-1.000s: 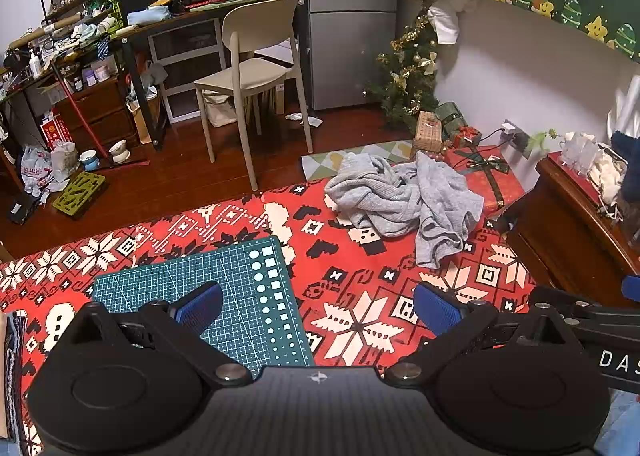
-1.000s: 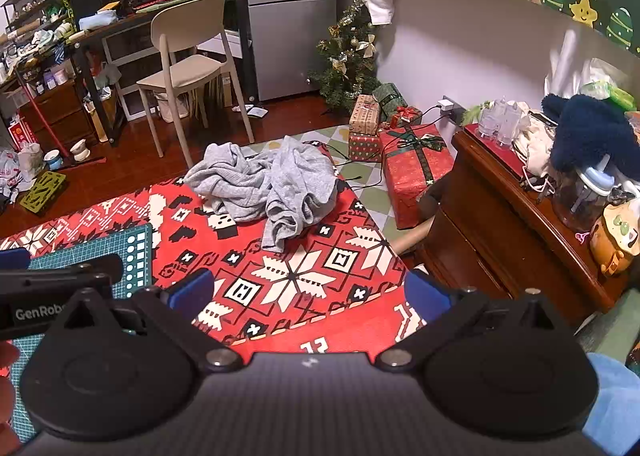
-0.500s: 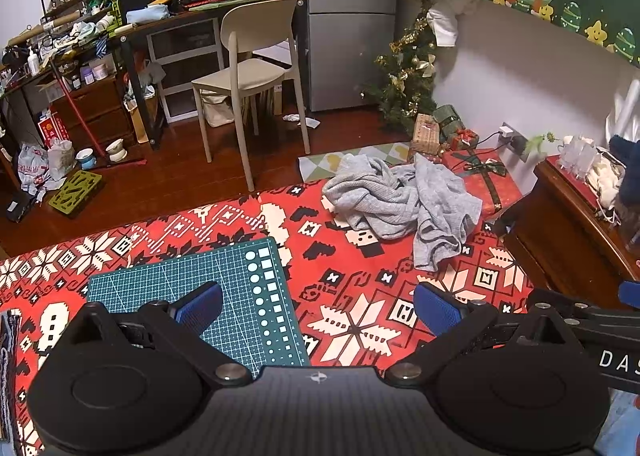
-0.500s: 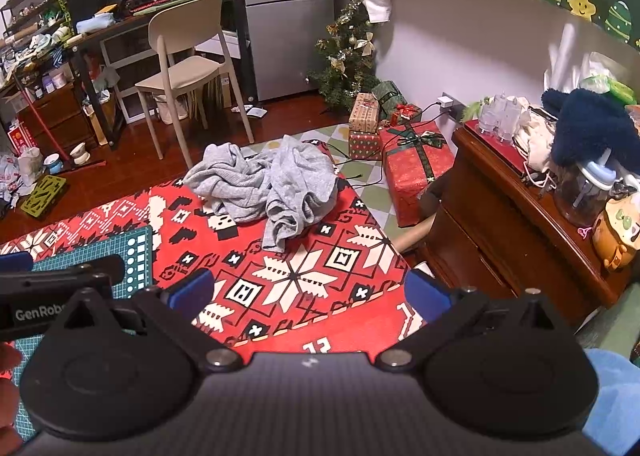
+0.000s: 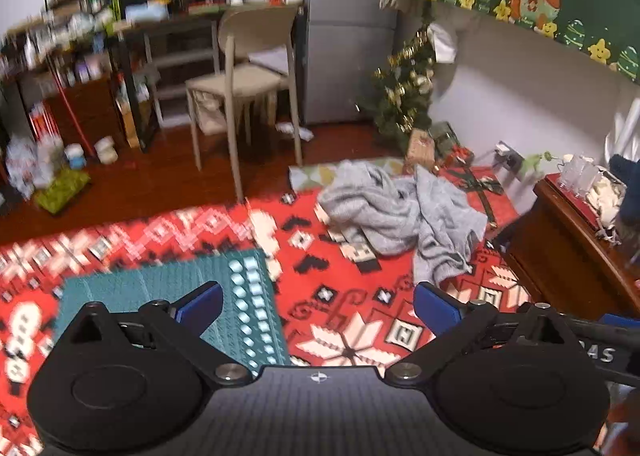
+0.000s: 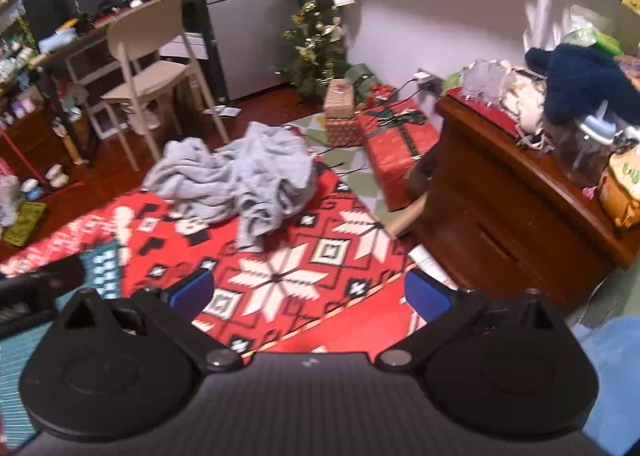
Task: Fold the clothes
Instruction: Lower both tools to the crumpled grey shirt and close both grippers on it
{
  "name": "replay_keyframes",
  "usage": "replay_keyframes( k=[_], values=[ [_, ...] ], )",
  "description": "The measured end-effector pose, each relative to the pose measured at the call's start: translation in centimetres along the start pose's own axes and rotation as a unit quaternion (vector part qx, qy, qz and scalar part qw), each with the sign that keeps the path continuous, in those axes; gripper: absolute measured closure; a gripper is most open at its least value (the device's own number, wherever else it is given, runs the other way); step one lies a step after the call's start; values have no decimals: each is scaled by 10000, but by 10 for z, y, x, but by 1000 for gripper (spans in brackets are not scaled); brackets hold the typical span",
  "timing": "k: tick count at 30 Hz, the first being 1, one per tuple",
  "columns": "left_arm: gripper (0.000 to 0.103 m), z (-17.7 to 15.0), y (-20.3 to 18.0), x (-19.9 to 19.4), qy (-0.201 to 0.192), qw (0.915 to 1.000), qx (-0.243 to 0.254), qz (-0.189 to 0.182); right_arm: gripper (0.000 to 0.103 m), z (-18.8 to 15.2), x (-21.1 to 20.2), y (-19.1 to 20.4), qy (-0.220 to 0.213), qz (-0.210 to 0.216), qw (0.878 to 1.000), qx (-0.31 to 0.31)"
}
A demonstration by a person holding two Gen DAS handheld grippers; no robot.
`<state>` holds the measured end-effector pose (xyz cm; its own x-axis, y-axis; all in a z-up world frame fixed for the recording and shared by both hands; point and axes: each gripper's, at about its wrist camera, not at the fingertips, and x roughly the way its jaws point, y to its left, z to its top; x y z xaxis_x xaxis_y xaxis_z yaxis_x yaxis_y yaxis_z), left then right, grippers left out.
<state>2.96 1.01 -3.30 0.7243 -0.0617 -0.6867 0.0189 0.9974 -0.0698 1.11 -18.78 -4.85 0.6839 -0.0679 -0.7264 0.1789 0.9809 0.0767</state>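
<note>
One crumpled grey garment lies in a heap at the far edge of a red patterned cloth, well apart from both grippers. The left gripper hovers with its blue-padded jaws spread wide, empty, above a green cutting mat. The right gripper is likewise agape and empty over the cloth. Beyond the heap stand a beige chair, wrapped gifts and a small Christmas tree.
</note>
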Motion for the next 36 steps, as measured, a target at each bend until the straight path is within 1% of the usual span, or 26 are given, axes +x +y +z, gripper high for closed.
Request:
replay_keyframes(
  k=[3, 9, 13, 14, 15, 16, 19, 21, 24, 26, 27, 30, 32, 34, 35, 36],
  values=[
    [1, 1, 4, 11, 44, 9998, -163, -62, 1, 0, 15, -1, -123, -63, 9999, -30],
    [1, 4, 2, 35, -227, 9995, -3, 219, 1, -9, 41, 1, -320, -88, 9994, 38],
    [2, 7, 3, 62, -165, 9995, 142, 243, 1, -6, 58, -1, -292, 180, 9992, 206],
    [5, 7, 3, 69, -132, 9995, 177, 239, 1, -5, 62, -2, -293, 260, 9989, 254],
    [13, 8, 4, 76, -101, 9995, 195, 207, 1, -2, 64, -4, -367, 337, 9984, 255],
    [16, 8, 4, 83, -55, 9997, 186, 126, 1, 1, 67, -5, -441, 414, 9978, 257],
    [17, 12, 6, 99, 99, 9992, 314, -206, 1, 8, 78, -10, -680, 560, 9957, 295],
    [16, 13, 4, 105, 79, 9986, 408, -319, 1, 13, 90, -12, -734, 681, 9941, 423],
    [16, 18, 0, 117, -10, 9985, 370, -412, 6, 20, 111, -10, -724, 908, 9918, 541],
    [16, 24, 0, 127, -5, 9985, 252, -489, 7, 26, 125, -6, -728, 881, 9924, 449],
    [16, 28, 1, 134, 19, 9982, 151, -588, 8, 28, 131, -5, -729, 860, 9928, 404],
    [16, 39, 6, 152, 21, 9959, -230, -876, 16, 34, 147, -4, -678, 904, 9928, 400],
    [16, 44, 10, 164, 75, 9934, -488, -1038, 19, 36, 157, -5, -652, 953, 9924, 432],
    [16, 48, 9, 175, 197, 9914, -640, -1125, 30, 39, 168, -2, -555, 979, 9930, 362],
    [16, 48, 8, 180, 216, 9906, -665, -1177, 33, 41, 174, 0, -508, 1021, 9929, 343],
    [16, 49, 6, 183, 229, 9898, -685, -1228, 39, 42, 179, 2, -463, 1057, 9927, 346]
  ],
)
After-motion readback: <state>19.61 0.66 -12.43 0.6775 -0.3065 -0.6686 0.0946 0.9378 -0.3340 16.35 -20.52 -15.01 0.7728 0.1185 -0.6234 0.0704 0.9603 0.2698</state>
